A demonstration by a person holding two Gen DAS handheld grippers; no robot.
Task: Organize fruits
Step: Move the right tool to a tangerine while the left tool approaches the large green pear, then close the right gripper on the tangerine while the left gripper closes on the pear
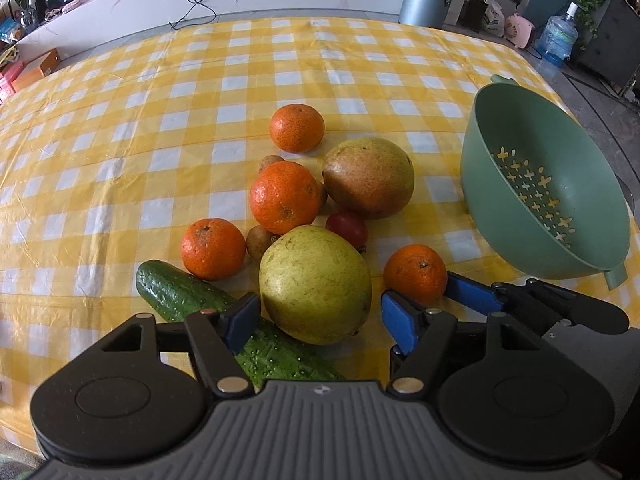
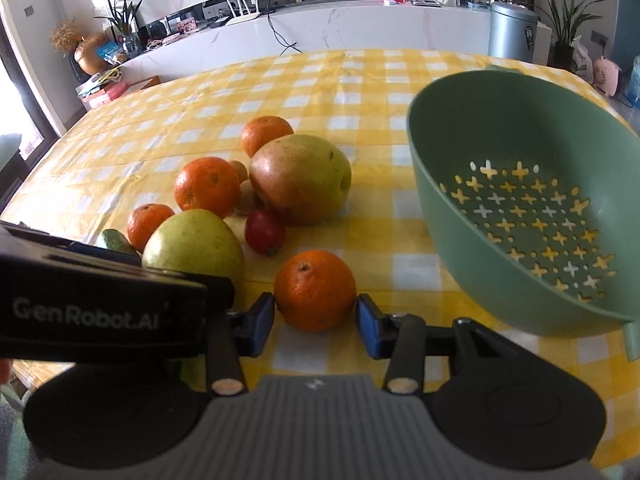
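— Trouble from here, right gripper [image 2: 316, 308] first?

— Fingers [image 2: 262, 320] either side of the nearest orange [image 2: 315, 290], pads right at the skin. Cannot tell whether pinching yet or only bracketing. Round and smooth, so could squirt forward out of an off-centre squeeze and roll toward the small red fruit [image 2: 265, 233] just ahead.

— And the left gripper [image 1: 320, 320]?

— Spread wide around the yellow-green pear-like fruit [image 1: 315, 283], pads just clear of it, nothing held. Fat fruit for that span: likely to catch only the near shoulder and slip. Left finger also over the cucumber [image 1: 180, 292], so could nudge or pin that instead.

— Crowding?

— Yes. Right gripper just beside the left one's right finger; could knock together on closing or lifting.

— Destination?

— Green colander [image 2: 520, 128], ahead and to the right of the right gripper, tilted toward it, empty. Could tip or skid on the check-clothed surface [image 1: 160, 120] under a fruit dropped against the low wall.

— Count?

— Four oranges. One pear-like fruit, one big reddish-green mango-like fruit [image 1: 368, 176], one small red fruit, one cucumber, one colander. Small brown fruits [image 1: 260, 242]: two certain, perhaps a third half hidden behind the oranges. All of it on the surface, none in the colander.
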